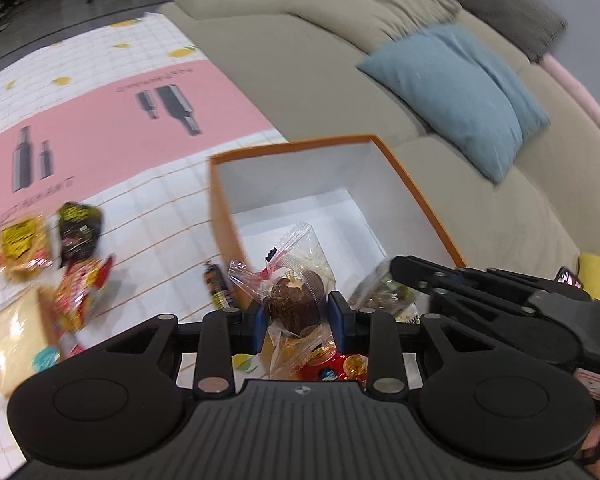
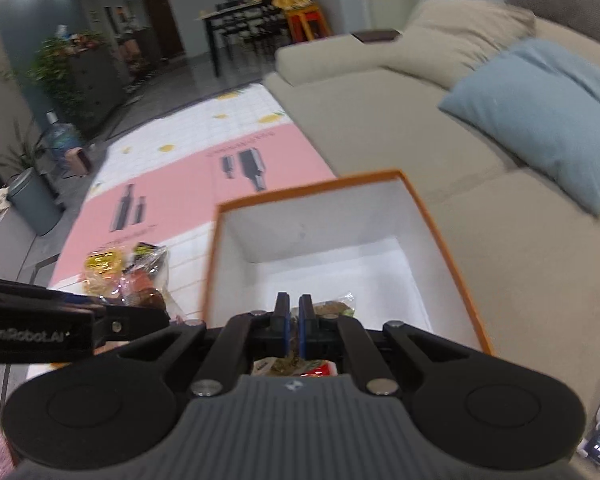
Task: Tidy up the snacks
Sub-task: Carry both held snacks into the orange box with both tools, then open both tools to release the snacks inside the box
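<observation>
An orange box [image 1: 416, 184] with a white inside stands on the table, also in the right wrist view [image 2: 440, 236]. My left gripper [image 1: 298, 318] is shut on a clear-wrapped brown pastry packet [image 1: 296, 300], held over the box's near left corner. My right gripper [image 2: 294, 322] is shut on a clear packet of brownish snack [image 2: 334, 306] over the box's near edge; it shows in the left wrist view [image 1: 384, 284]. Loose snack packets [image 1: 48, 248] lie left of the box, also in the right wrist view [image 2: 120, 272].
A tablecloth [image 1: 112, 120] with pink band and bottle prints covers the table. A beige sofa [image 1: 312, 64] with a blue cushion [image 1: 460, 92] runs along the right. More red and clear packets [image 1: 336, 364] lie below my left gripper.
</observation>
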`<state>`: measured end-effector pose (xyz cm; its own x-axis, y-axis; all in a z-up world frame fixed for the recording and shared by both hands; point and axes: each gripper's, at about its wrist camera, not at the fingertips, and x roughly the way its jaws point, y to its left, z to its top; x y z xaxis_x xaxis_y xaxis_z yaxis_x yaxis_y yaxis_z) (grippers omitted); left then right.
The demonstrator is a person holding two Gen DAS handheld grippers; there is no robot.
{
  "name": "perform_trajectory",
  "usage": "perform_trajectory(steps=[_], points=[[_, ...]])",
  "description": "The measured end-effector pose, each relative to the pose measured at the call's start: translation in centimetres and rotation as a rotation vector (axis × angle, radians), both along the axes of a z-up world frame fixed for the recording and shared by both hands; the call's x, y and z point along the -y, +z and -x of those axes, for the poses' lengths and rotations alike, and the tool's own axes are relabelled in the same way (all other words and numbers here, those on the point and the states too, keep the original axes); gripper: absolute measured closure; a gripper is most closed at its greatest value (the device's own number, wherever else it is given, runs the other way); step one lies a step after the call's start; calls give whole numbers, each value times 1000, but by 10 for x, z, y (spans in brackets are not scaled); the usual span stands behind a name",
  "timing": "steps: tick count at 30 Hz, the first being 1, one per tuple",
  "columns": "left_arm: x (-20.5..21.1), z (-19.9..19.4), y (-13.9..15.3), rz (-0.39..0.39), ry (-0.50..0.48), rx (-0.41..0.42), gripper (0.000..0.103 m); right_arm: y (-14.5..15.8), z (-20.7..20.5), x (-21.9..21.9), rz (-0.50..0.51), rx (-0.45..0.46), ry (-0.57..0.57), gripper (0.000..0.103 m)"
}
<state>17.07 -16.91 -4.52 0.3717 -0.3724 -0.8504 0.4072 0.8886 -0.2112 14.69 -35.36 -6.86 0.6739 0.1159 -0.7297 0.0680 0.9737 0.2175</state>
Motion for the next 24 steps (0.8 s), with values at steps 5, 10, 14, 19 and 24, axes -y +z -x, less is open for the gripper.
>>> perform_trajectory(steps=[5, 10, 14, 19, 24], points=[[35, -21, -22, -77, -65, -23, 68, -28, -19, 21, -16, -59, -46, 103], [51, -36, -46, -143, -96, -52, 68, -47, -33, 33, -50, -90, -77, 103], [61, -44, -63, -202, -119, -67, 68, -63, -40, 38, -79, -126, -99, 103], [70, -49, -81, -273, -149, -94, 68, -76, -37, 41, -97, -172, -106, 102], [80, -48, -85, -324, -177, -86, 67, -81, -36, 45, -102, -204, -112, 100]])
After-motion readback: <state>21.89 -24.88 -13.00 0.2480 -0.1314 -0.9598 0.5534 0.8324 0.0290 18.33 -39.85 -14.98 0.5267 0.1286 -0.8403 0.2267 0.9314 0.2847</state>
